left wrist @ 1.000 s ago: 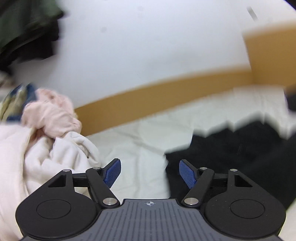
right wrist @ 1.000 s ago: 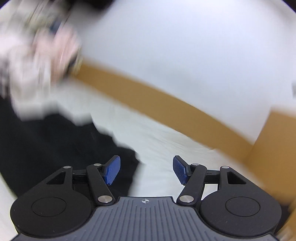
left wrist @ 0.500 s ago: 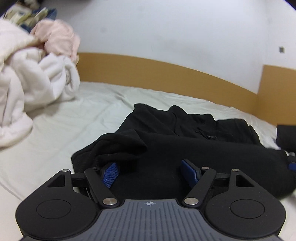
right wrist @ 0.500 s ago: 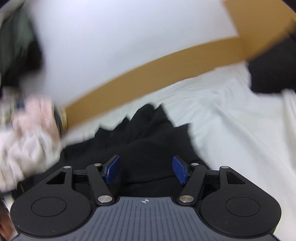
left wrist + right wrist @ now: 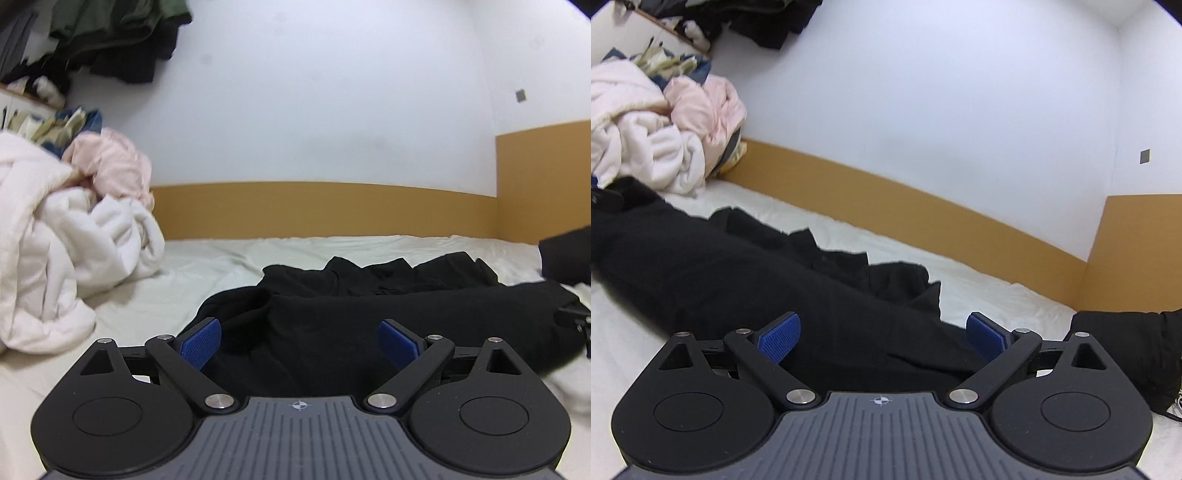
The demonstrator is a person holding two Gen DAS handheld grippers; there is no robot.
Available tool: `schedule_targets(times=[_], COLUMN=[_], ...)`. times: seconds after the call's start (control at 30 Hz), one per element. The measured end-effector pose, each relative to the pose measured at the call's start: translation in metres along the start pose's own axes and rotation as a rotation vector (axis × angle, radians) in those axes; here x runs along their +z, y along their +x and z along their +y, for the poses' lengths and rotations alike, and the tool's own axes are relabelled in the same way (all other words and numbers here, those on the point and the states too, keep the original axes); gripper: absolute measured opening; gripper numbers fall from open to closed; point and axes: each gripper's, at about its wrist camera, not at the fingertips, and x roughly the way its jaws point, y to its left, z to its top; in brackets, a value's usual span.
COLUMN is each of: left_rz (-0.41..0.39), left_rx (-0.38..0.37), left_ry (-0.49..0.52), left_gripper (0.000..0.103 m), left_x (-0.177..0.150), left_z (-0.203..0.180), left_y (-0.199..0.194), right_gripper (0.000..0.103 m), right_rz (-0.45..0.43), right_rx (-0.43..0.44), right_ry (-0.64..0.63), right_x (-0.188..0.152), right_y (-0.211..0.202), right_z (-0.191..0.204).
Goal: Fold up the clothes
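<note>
Bedsheet (image 5: pixel 258 258), white, is spread under a rumpled black garment (image 5: pixel 369 314).
A heap of white and pink laundry (image 5: pixel 74 229) is piled at the far left, apart from the garment. The left gripper (image 5: pixel 299 341) and right gripper (image 5: pixel 882 338) are held low over the near edge of the black cloth, blue pads (image 5: pixel 779 336) spread wide, nothing clamped between them.

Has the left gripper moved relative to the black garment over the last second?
Yes. The left gripper has swung from the bare sheet beside the garment onto the black garment, which now fills the gap between its open fingers, below the wooden wall band.
</note>
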Motion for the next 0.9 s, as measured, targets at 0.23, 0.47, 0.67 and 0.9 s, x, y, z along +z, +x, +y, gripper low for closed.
schedule_targets(times=[0.23, 0.47, 0.67, 0.9], left_rz=[0.027, -0.009, 0.086, 0.146], left_rx=[0.057, -0.077, -0.194, -0.256], left_ry=[-0.019, 0.410, 0.821, 1.243], left_gripper=[0.099, 0.102, 0.102, 0.099], left_x=[-0.002, -0.006, -0.005, -0.024], left_z=[0.003, -0.001, -0.007, -0.019], left_y=[-0.001, -0.028, -0.022, -0.011], right_gripper=[0.098, 0.099, 0.099, 0.099], right_rz=[0.029, 0.077, 0.145, 0.180], right_rx=[0.012, 0.161, 0.117, 0.146], right_ry=[0.035, -0.174, -0.474, -0.698], right_x=[0.005, -0.006, -0.023, -0.026], right_y=[-0.001, -0.011, -0.005, 0.000], right_z=[-0.001, 0.001, -0.018, -0.020])
